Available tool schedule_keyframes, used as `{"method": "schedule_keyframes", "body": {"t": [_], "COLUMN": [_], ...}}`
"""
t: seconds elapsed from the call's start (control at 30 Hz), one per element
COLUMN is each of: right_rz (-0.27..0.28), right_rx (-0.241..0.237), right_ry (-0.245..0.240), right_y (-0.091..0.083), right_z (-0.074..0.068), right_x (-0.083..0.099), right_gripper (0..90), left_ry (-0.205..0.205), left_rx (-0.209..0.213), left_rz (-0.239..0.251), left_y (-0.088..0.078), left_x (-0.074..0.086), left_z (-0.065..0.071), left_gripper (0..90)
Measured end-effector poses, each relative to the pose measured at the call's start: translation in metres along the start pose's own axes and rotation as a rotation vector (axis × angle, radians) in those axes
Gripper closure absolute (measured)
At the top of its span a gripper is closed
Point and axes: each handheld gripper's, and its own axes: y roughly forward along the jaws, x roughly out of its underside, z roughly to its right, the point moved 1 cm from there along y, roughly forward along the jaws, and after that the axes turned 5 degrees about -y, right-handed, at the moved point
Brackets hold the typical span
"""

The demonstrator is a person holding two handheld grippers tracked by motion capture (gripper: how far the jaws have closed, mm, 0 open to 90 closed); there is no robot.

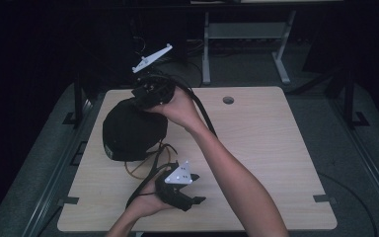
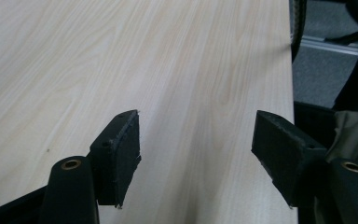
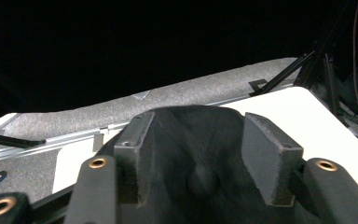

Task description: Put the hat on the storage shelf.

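A black cap [image 1: 128, 131] lies on the left half of the light wooden table [image 1: 266, 148]. My right gripper [image 1: 142, 101] is at the cap's far top, held by a hand that reaches across from the right. In the right gripper view its jaws [image 3: 200, 135] stand apart over the cap's crown [image 3: 191, 186], and the dark fabric lies between the pads without being pinched. My left gripper [image 1: 193, 203] is near the table's front edge, pointing right. In its own view the left gripper [image 2: 196, 158] is open over bare wood [image 2: 121, 70], with nothing between the pads.
Thin cables [image 1: 148, 163] loop on the table between the cap and the left gripper. A round hole [image 1: 228, 100] sits near the far edge. A metal desk frame [image 1: 246, 34] stands behind on grey floor. In the left gripper view the table's edge [image 2: 291, 140] runs close on the right.
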Motion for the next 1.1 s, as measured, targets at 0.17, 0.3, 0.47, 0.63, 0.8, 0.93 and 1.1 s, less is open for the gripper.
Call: {"method": "schedule_keyframes", "body": {"t": [0.17, 0.3, 0.47, 0.63, 0.8, 0.93, 1.1], "right_rz": [0.005, 0.007, 0.005, -0.002, 0.004, 0.004, 0.004], "right_rx": [0.008, 0.023, 0.043, 0.059, 0.06, 0.078, 0.09], "right_ry": [0.007, 0.014, 0.034, 0.047, 0.059, 0.074, 0.089], "right_y": [-0.016, -0.025, -0.041, -0.055, -0.065, -0.077, -0.087], "right_z": [0.006, 0.008, 0.012, 0.014, 0.016, 0.019, 0.021], "right_x": [0.008, 0.013, 0.026, 0.039, 0.048, 0.058, 0.065], "right_gripper": [36.7, 33.2, 28.9, 26.6, 25.5, 23.9, 22.7], "left_ry": [-0.014, -0.023, -0.04, -0.052, -0.053, -0.049, -0.061], "left_rx": [-0.017, -0.022, -0.027, -0.035, -0.04, -0.044, -0.048], "left_rz": [-0.015, -0.011, -0.001, 0.008, 0.002, 0.0, 0.009], "left_y": [0.001, 0.002, 0.004, 0.003, 0.004, 0.004, 0.004], "left_x": [0.003, 0.004, 0.005, 0.005, 0.005, 0.005, 0.005], "left_z": [-0.003, -0.005, -0.004, -0.006, -0.006, -0.006, -0.007], "left_gripper": [29.1, 27.6, 26.6, 24.8, 24.1, 24.1, 23.7]}}
